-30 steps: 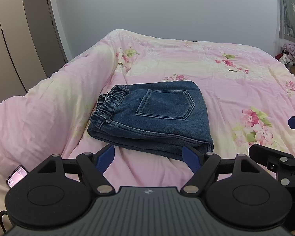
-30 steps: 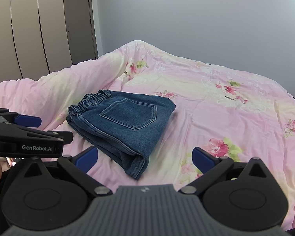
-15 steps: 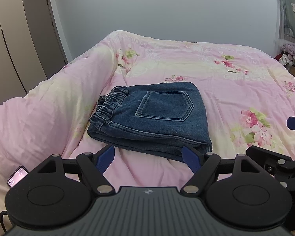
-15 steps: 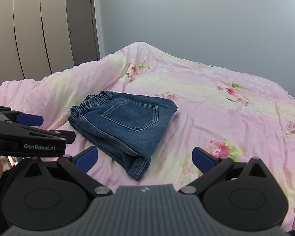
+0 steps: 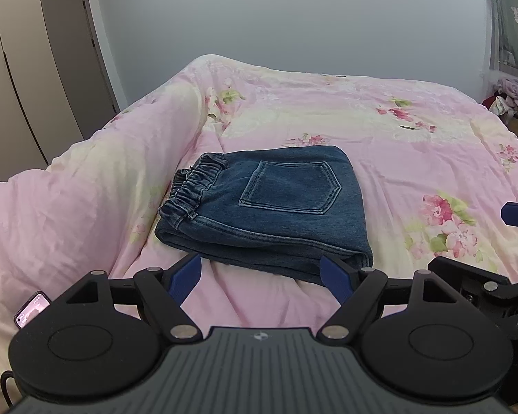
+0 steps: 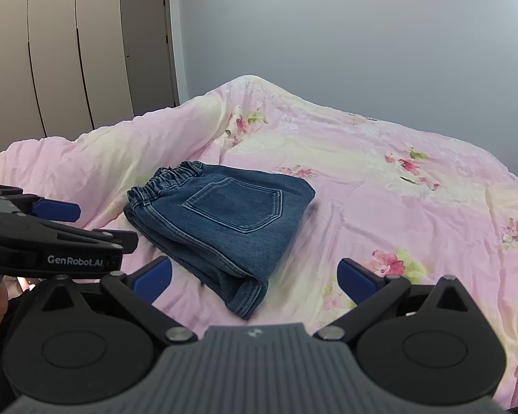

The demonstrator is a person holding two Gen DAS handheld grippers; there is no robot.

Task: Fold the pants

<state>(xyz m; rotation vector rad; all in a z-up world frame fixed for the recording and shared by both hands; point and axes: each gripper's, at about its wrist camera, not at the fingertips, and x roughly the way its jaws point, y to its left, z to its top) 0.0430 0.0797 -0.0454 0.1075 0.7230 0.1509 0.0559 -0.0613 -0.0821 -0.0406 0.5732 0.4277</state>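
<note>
blue denim pants [image 5: 276,207], pink floral duvet [image 5: 414,158]

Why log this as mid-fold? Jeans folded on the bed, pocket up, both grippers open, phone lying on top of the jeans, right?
One thing is off: the phone is not on the jeans. The left wrist view shows it on the bed at the near left, apart from them. The rest holds: jeans folded, pocket up, left gripper and right gripper open and empty.

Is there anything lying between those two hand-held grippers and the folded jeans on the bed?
Nothing visible does. The folded jeans lie alone on the pink floral quilt, with only bare quilt between them and the open left hand-held gripper and the open right hand-held gripper. A phone lies off to the left, out of the way.
</note>
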